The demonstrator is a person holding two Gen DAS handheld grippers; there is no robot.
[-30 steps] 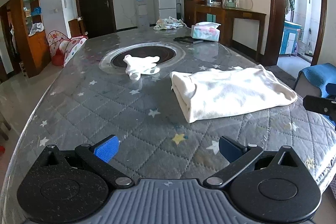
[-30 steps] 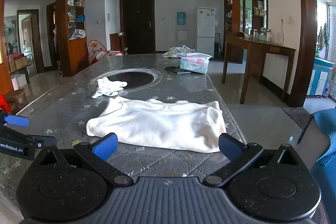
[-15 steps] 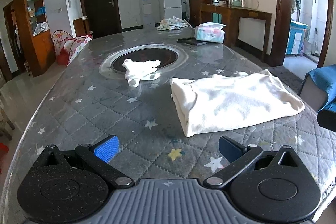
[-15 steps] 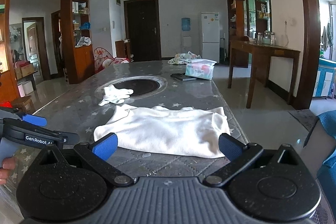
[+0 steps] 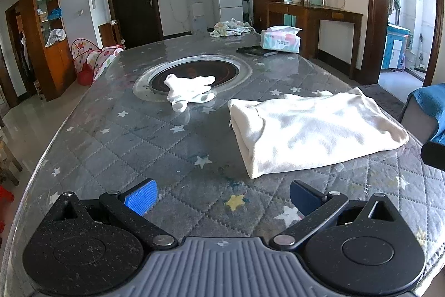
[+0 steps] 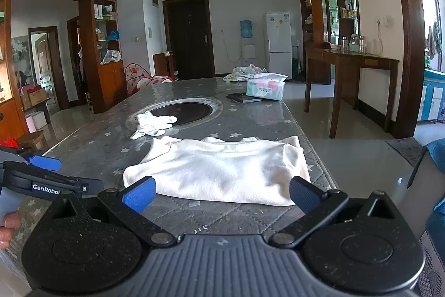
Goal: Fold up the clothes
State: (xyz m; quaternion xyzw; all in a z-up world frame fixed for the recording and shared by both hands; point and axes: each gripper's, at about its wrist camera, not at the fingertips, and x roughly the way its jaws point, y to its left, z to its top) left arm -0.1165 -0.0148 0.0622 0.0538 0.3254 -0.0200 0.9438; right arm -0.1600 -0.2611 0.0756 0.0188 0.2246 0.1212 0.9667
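A folded cream-white garment (image 5: 314,131) lies flat on the grey star-quilted table (image 5: 155,146), near its right edge; it also shows in the right wrist view (image 6: 222,171). My left gripper (image 5: 222,195) is open and empty, above the table's near end, short of the garment and to its left. My right gripper (image 6: 222,192) is open and empty, held just in front of the garment's near edge. The left gripper's body (image 6: 41,181) shows at the left of the right wrist view.
A small crumpled white cloth (image 5: 190,89) lies on the rim of the round inset burner (image 5: 194,71). A tissue box (image 5: 281,39), a dark flat object (image 5: 257,51) and a cloth pile (image 5: 230,27) sit at the far end. A blue chair (image 5: 428,107) stands right.
Both grippers have drawn back and risen a little from the garment. The garment has not moved. Both stayed open.
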